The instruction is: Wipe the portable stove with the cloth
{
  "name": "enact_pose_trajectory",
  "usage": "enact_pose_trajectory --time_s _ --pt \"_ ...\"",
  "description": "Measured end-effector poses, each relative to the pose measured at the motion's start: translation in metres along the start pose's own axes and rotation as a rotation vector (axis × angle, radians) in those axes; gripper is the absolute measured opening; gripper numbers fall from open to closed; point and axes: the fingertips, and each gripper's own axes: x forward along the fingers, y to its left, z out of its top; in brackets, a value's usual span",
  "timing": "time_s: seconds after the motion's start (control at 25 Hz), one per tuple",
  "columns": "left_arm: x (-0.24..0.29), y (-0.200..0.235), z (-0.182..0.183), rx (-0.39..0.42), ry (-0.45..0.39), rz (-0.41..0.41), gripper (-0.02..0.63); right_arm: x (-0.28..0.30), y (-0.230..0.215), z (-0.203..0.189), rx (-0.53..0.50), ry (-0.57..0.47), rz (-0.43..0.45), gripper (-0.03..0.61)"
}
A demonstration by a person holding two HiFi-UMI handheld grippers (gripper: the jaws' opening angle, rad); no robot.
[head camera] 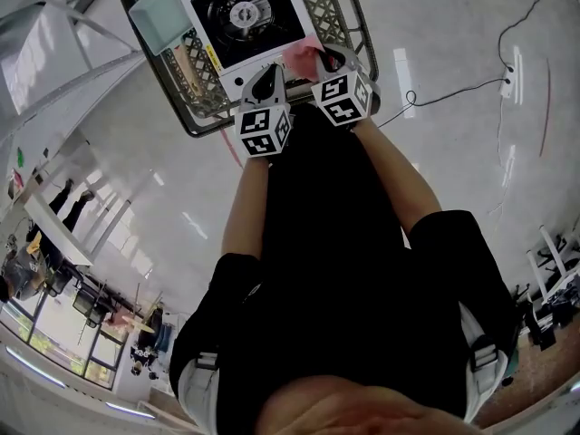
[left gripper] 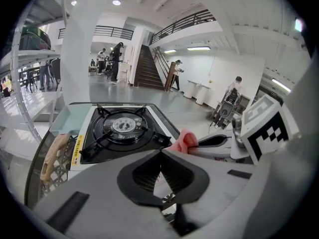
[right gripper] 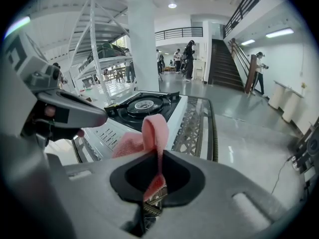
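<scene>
The stove [head camera: 245,16] sits on a metal lattice worktop [head camera: 340,7], its black burner facing up; the right gripper [right gripper: 158,156] has its jaws closed on the pink cloth [right gripper: 152,131], a fold of which stands up above them; the cloth is at the stove's near right corner, and I cannot tell whether it touches the stove; the left gripper [left gripper: 160,152] is just left of the right one at the stove's near edge, its jaws together with nothing between them; a pale flat panel [head camera: 159,12] lies at the stove's left.
</scene>
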Motion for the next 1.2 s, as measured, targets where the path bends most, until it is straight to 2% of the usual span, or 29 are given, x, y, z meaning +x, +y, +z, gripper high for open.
enact_pose_trajectory --time_s 0.32,0.6,0.76,0.88,1.2 --pt "0.000 -0.005 0.000 -0.004 -0.003 0.003 0.000 0.000 -0.003 -0.001 0.000 0.002 0.002 0.025" --pt "0.000 0.003 0.002 -0.037 -0.031 0.046 0.000 0.000 0.002 0.003 -0.036 0.000 0.038 0.025" --pt "-0.002 0.011 0.009 -0.077 -0.070 0.097 0.000 -0.001 0.008 0.013 -0.111 -0.012 0.093 0.025" --pt "-0.019 0.015 0.017 -0.126 -0.115 0.155 0.000 -0.012 0.020 0.027 -0.204 -0.027 0.144 0.025" --pt "-0.080 0.045 0.003 -0.277 -0.247 0.326 0.000 -0.027 0.088 0.051 -0.447 -0.074 0.316 0.025"
